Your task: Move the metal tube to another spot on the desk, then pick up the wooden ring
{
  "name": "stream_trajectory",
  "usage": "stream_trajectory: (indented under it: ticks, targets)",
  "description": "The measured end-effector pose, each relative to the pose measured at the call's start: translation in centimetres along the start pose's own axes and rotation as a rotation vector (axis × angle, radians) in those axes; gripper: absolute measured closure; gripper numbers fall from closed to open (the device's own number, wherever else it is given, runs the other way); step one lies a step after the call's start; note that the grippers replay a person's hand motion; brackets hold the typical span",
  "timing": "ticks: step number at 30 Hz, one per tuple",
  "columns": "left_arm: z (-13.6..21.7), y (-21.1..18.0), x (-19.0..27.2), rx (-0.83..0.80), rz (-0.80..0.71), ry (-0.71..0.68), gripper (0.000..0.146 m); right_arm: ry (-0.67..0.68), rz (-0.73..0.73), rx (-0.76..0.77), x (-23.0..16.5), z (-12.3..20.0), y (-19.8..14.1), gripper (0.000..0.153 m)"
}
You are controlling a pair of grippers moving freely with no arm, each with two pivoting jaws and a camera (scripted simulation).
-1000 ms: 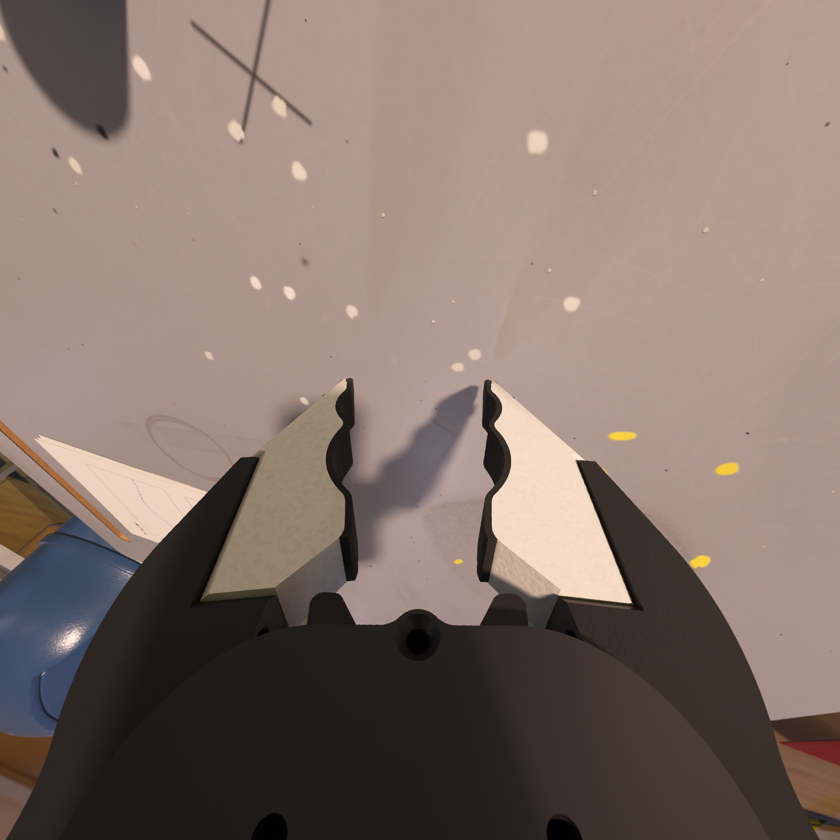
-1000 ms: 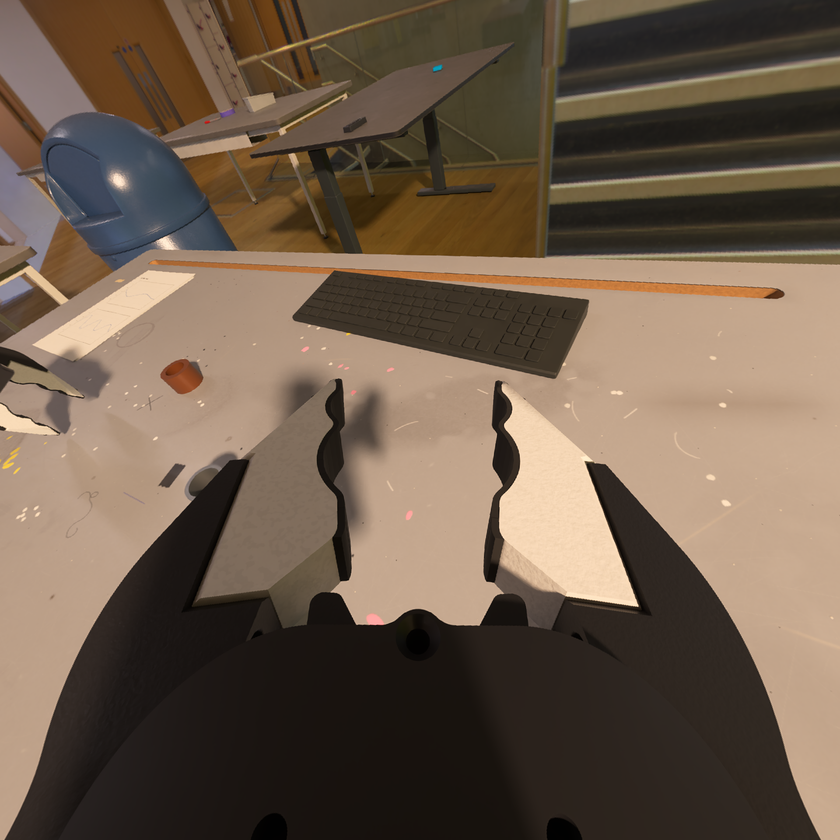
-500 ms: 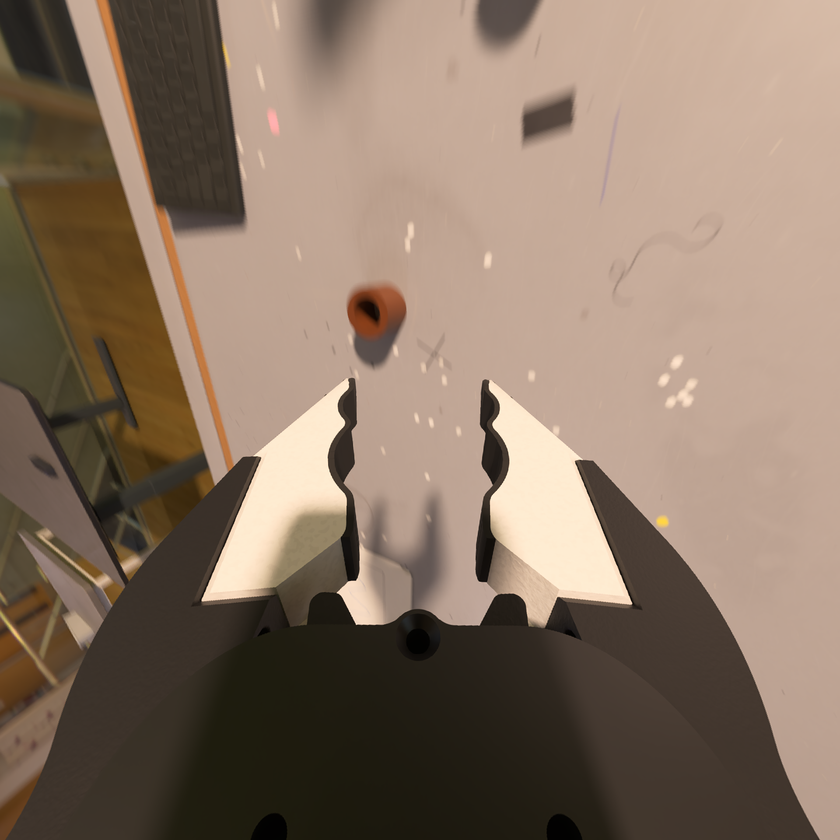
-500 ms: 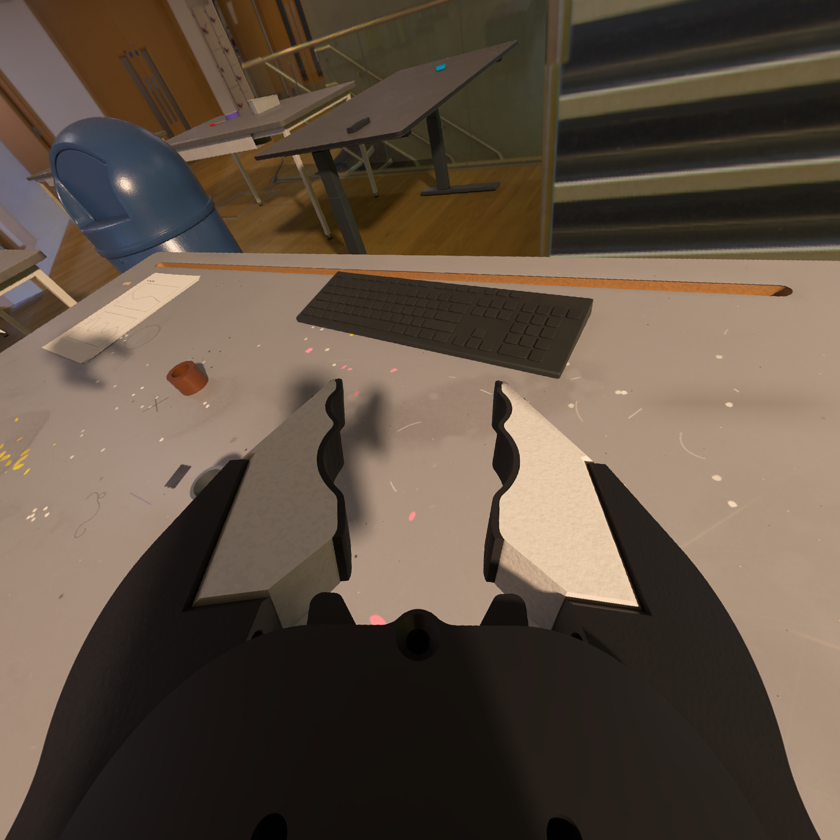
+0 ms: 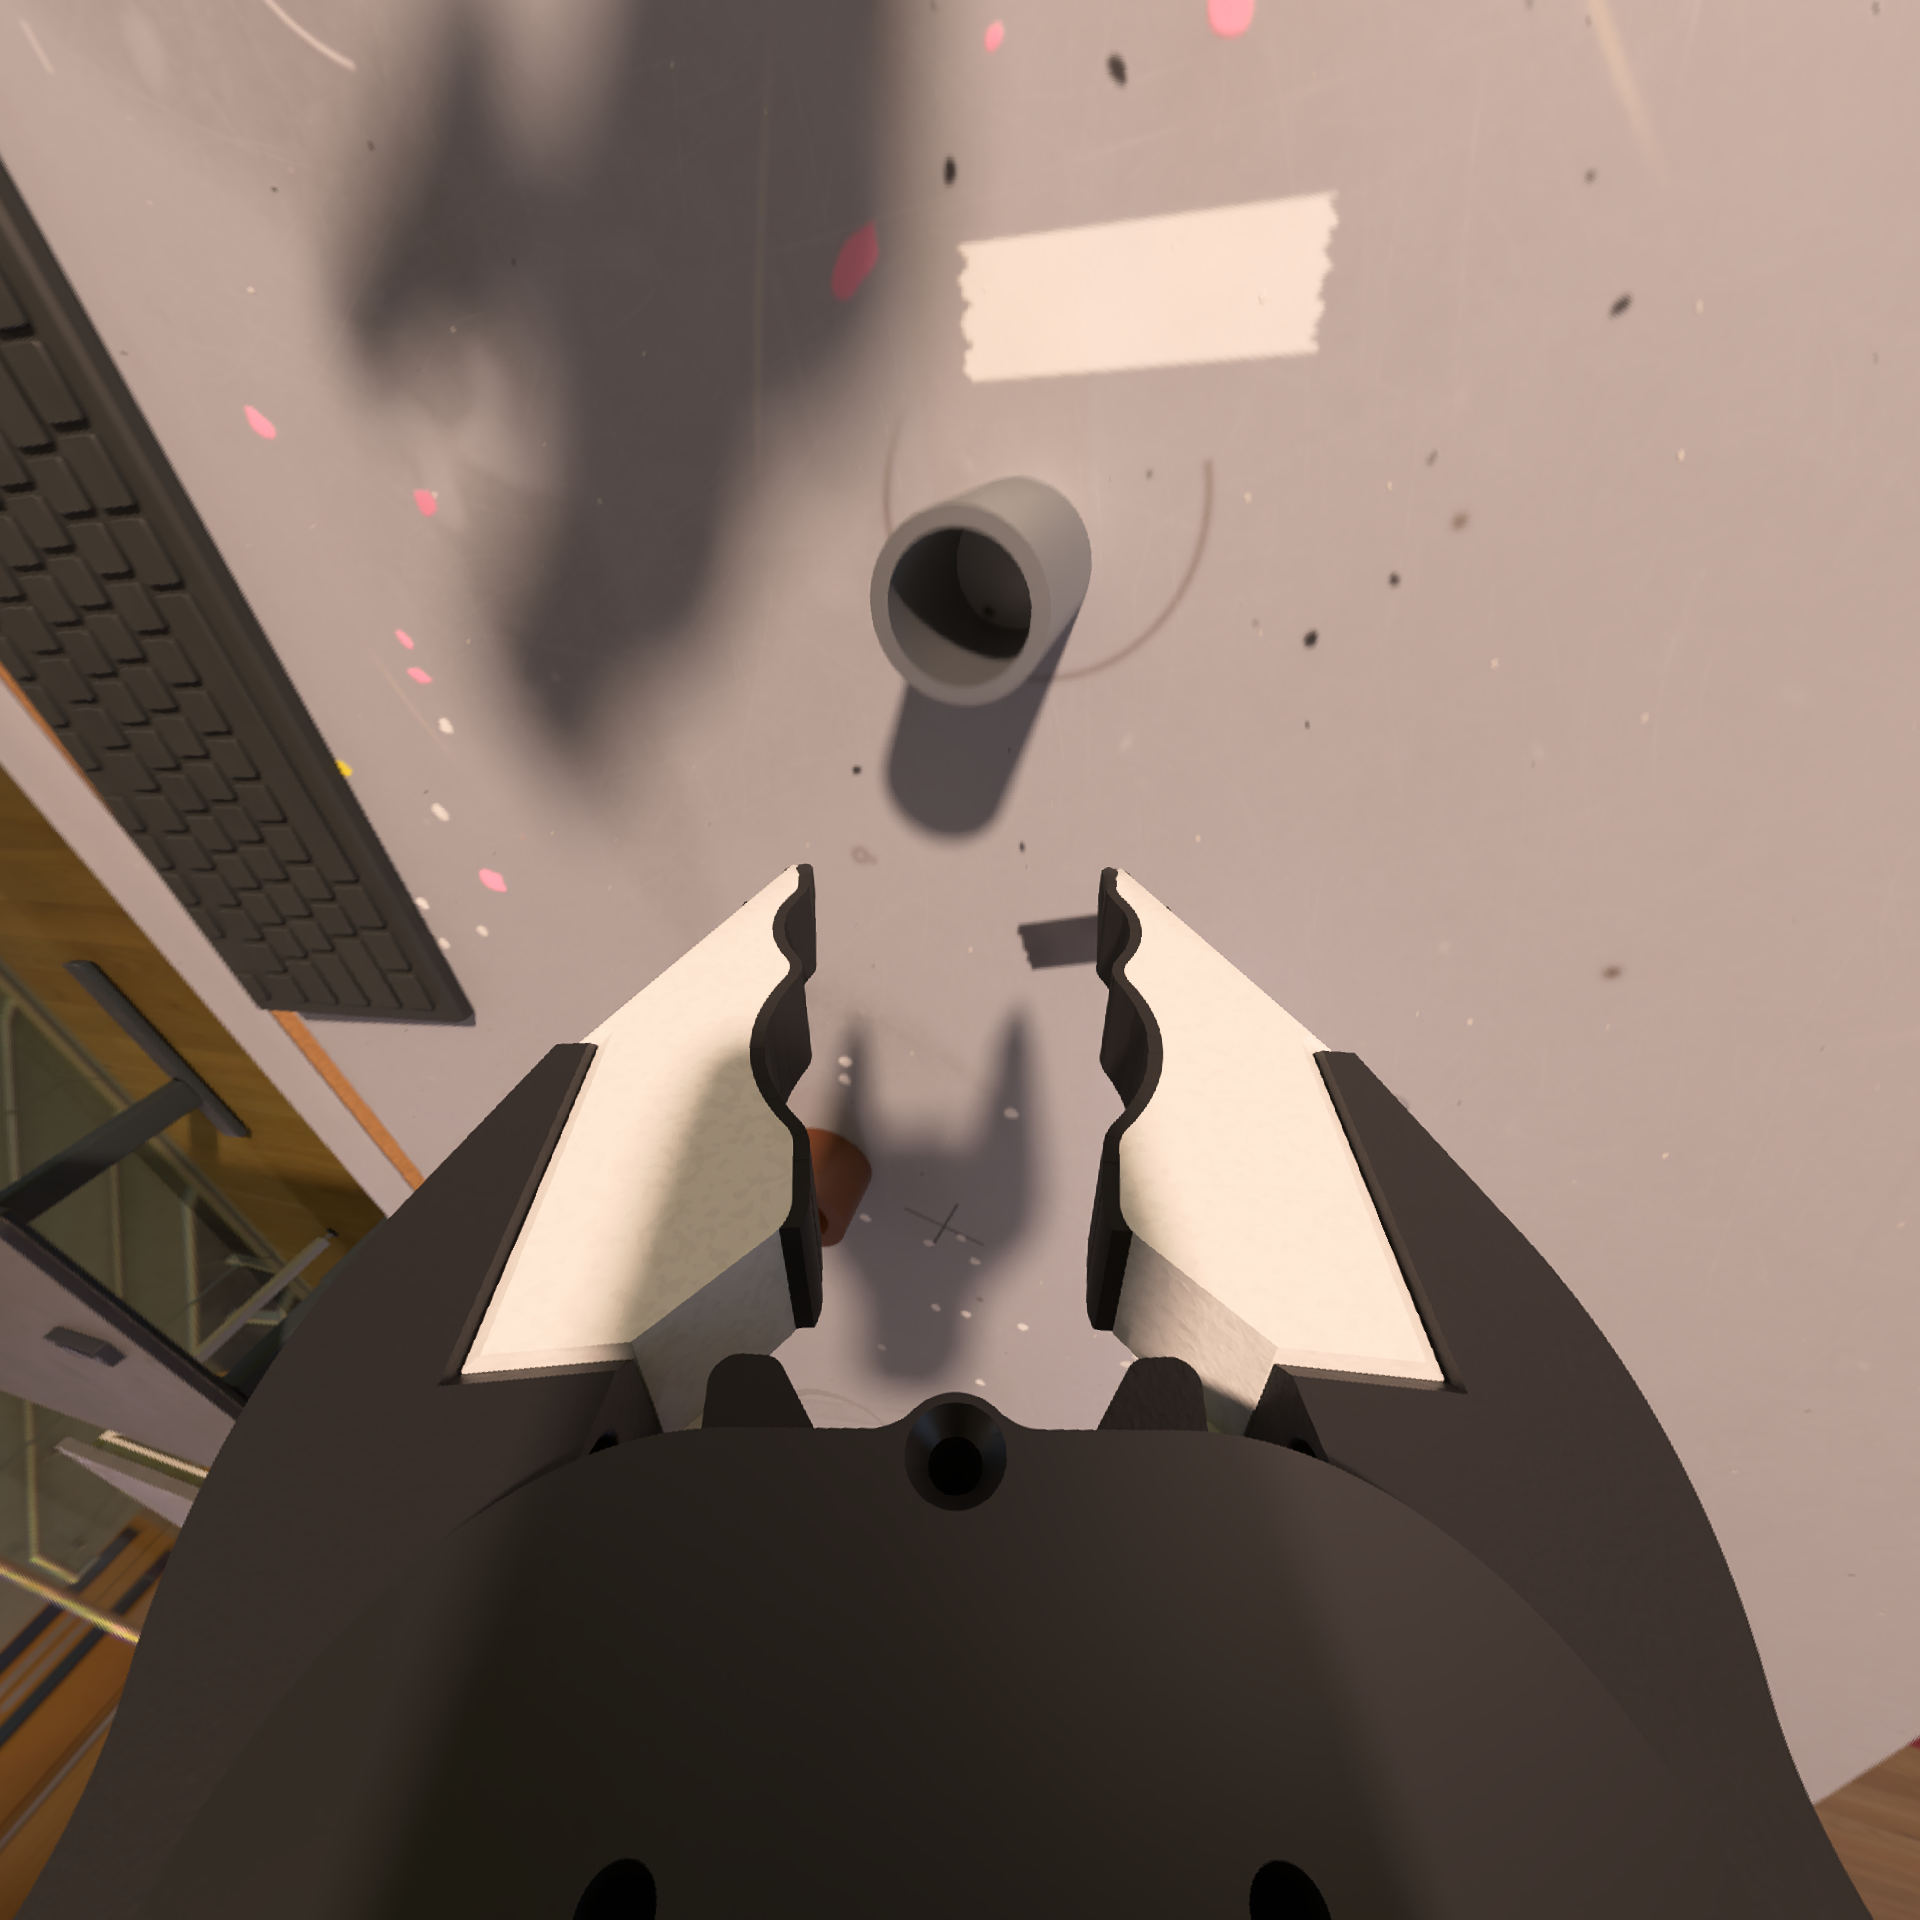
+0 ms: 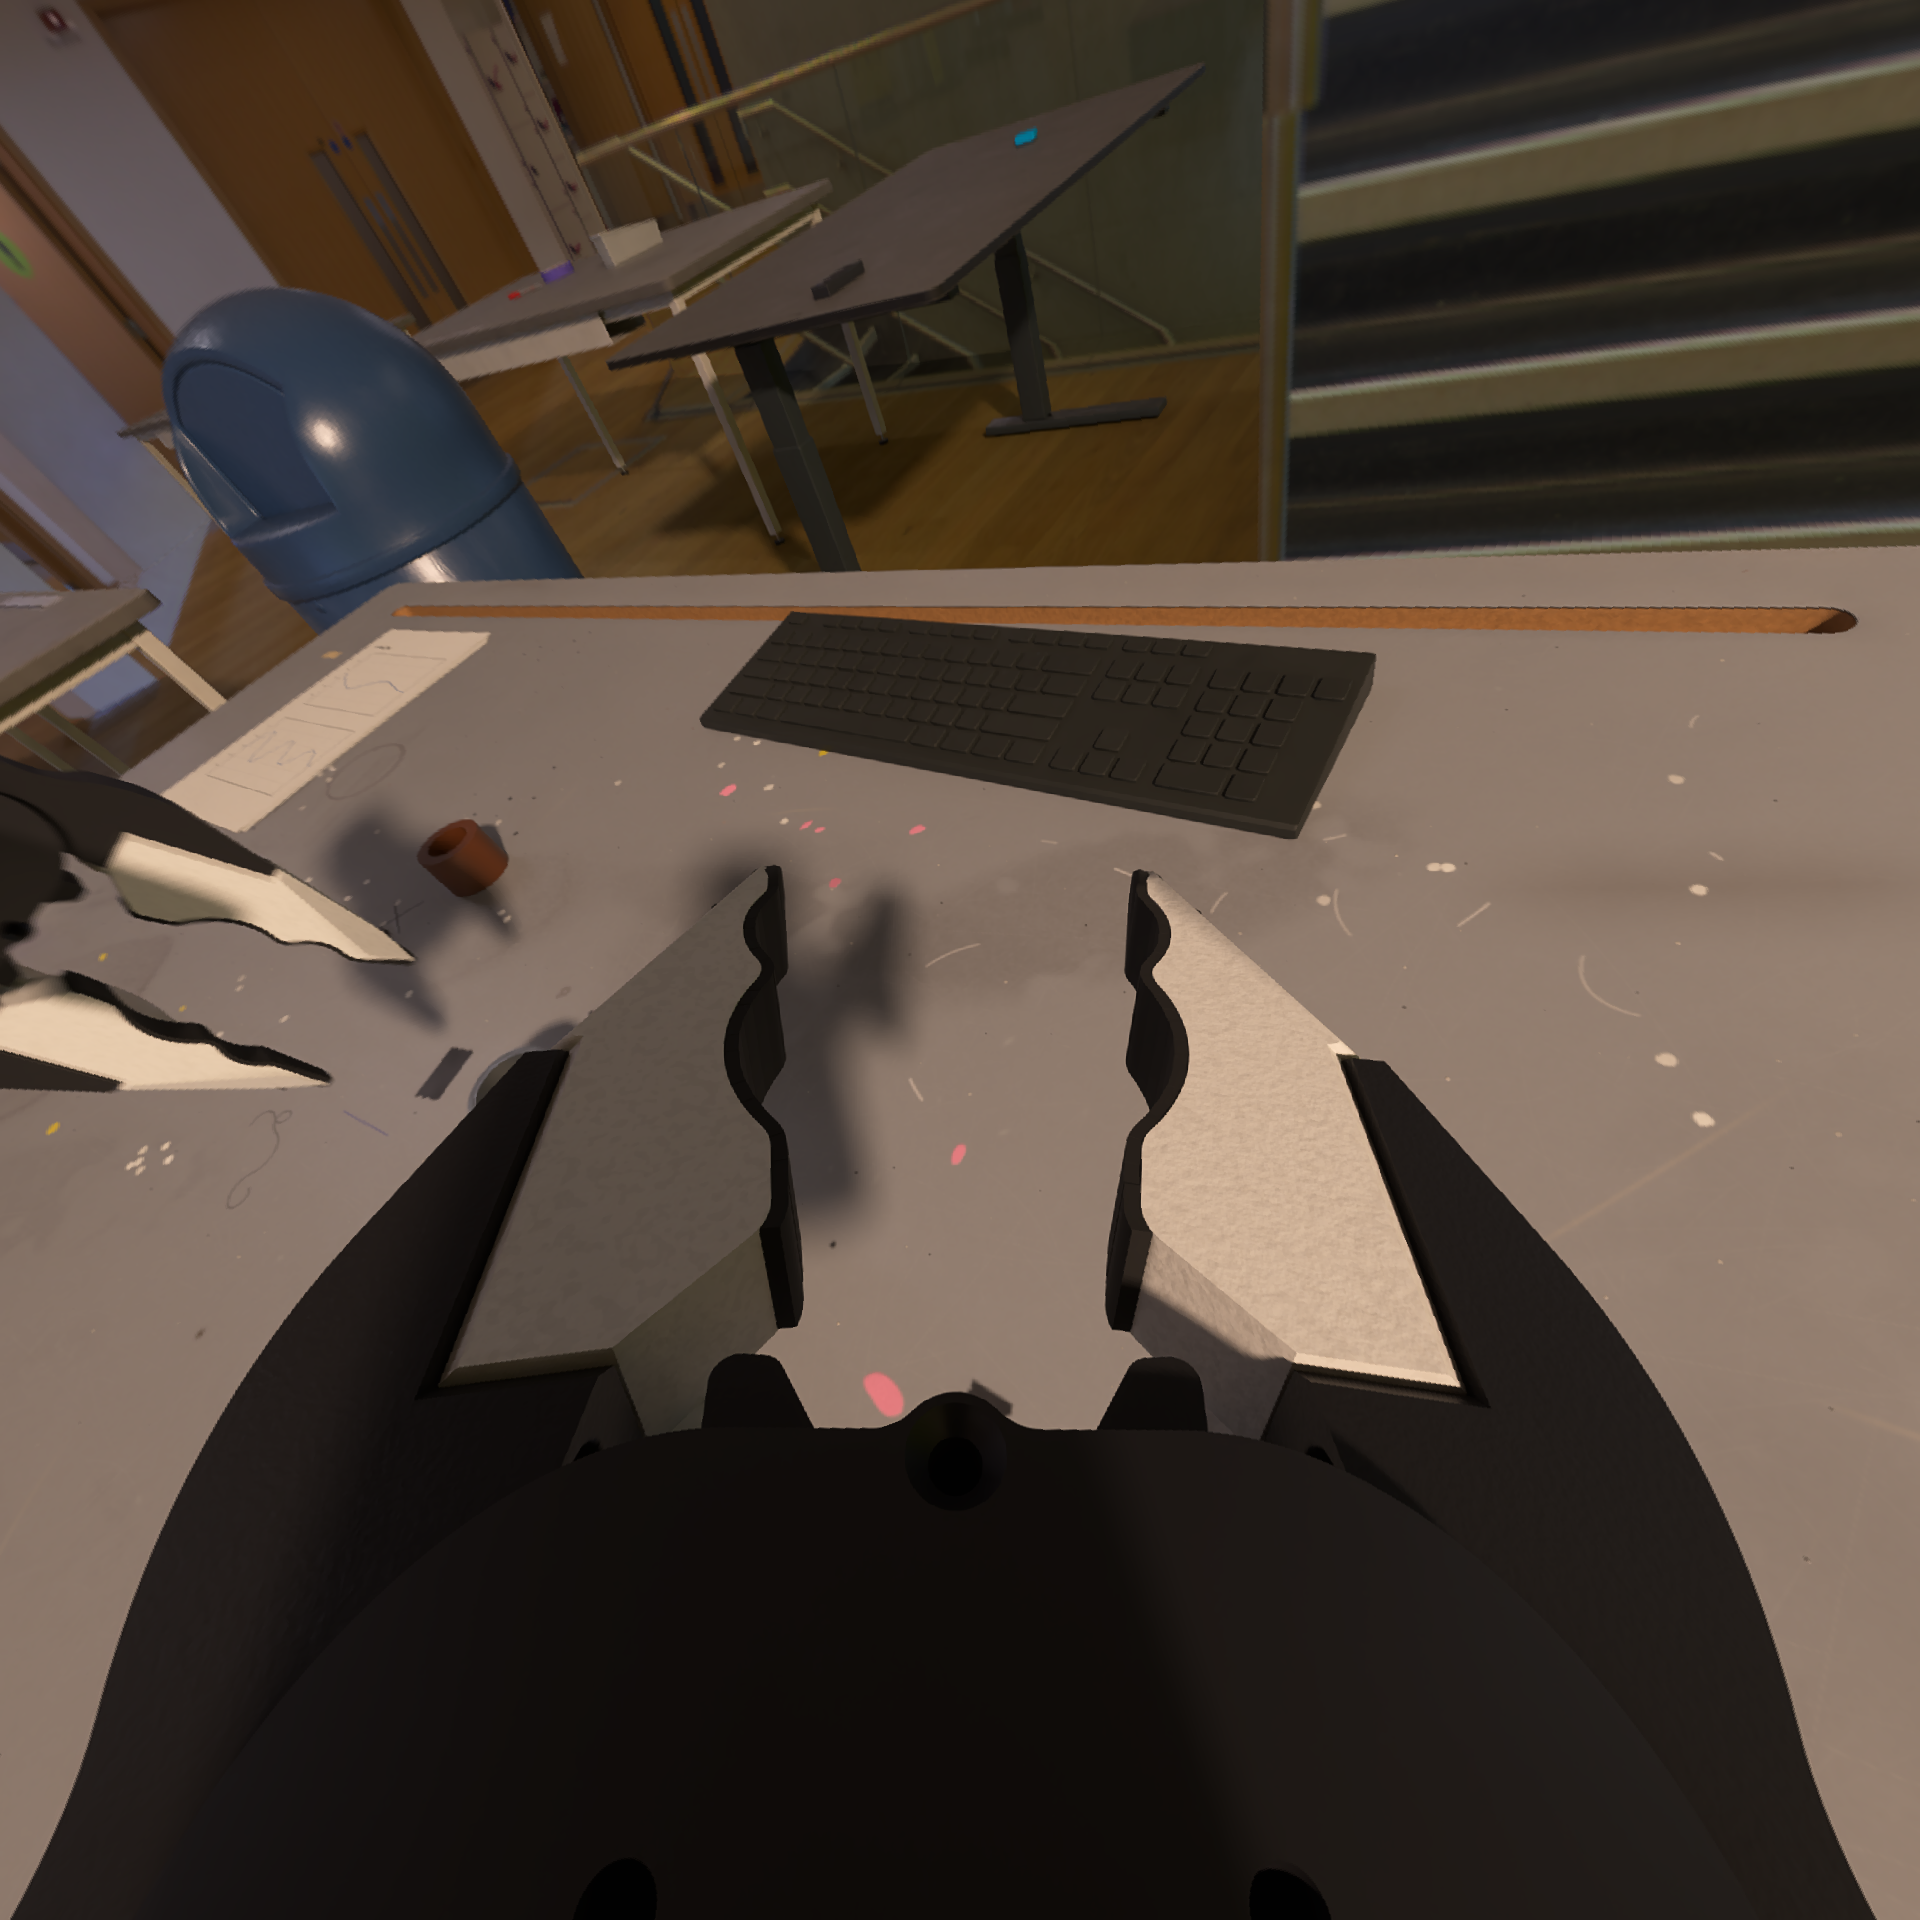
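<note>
Now the left gripper [image 5: 956, 904] hangs above the speckled grey desk [image 5: 1558, 727], jaws spread and empty, with the short grey metal tube [image 5: 977, 592] standing upright ahead of its tips. The small reddish-brown wooden ring [image 5: 840, 1179] sits below, half hidden behind its left finger. The right gripper [image 6: 956, 904] hovers apart too, empty, facing the flat black keyboard [image 6: 1049, 717].

Matt grey metal tube [image 5: 982, 587], seemingly smooth brown wooden ring [image 6: 463, 855], matt speckled desk [image 5: 1558, 727], glossy blue bin [image 6: 332, 457].
</note>
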State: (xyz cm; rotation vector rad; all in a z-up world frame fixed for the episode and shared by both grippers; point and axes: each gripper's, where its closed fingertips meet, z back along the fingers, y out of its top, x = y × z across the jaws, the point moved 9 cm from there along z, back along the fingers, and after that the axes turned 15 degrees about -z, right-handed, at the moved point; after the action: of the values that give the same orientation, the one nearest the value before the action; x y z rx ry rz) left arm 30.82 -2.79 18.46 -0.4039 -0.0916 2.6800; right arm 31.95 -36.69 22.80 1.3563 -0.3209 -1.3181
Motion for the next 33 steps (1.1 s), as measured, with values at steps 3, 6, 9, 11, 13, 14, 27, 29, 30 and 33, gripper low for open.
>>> stream_trajectory:
  ticks: [3,6,9,11,13,14,27,29,30,33]
  targets:
    - [-1.3,1.2,-0.8,-0.001,0.013,-0.040,0.092,0.019,-0.011,0.018,0.1,0.1,0.0,0.087]
    - [-2.3,2.0,-1.2,0.003,0.034,-0.093,0.092,0.017,-0.010,0.011,0.3,0.2,0.0,0.087]
    - [-3.3,2.1,-1.3,-0.052,0.034,-0.110,0.092,0.021,-0.015,0.012,0.3,0.2,0.1,0.087]
    - [-4.0,2.1,-1.4,-0.088,0.043,-0.112,0.092,0.034,-0.022,0.014,0.3,0.2,0.1,0.087]
    - [-4.5,2.2,-1.5,-0.079,0.055,-0.123,0.093,0.034,-0.018,-0.001,0.2,0.0,0.0,0.087]
    - [-4.5,2.3,-1.5,-0.068,0.057,-0.121,0.093,0.027,-0.015,-0.012,0.2,-0.1,-0.1,0.086]
    - [5.9,-6.7,-4.0,0.301,0.368,0.145,0.087,0.039,-0.052,0.003,1.1,0.5,-0.3,0.086]
    - [8.1,-11.6,-4.6,0.371,0.514,0.257,0.088,0.043,-0.054,0.008,1.2,0.6,-0.2,0.086]
    - [8.6,-14.2,-4.8,0.380,0.582,0.300,0.088,0.041,-0.055,0.009,1.2,0.7,-0.2,0.086]
    - [8.0,-20.8,-3.9,0.407,0.663,0.290,0.090,0.040,-0.063,0.010,1.5,0.7,-0.2,0.086]
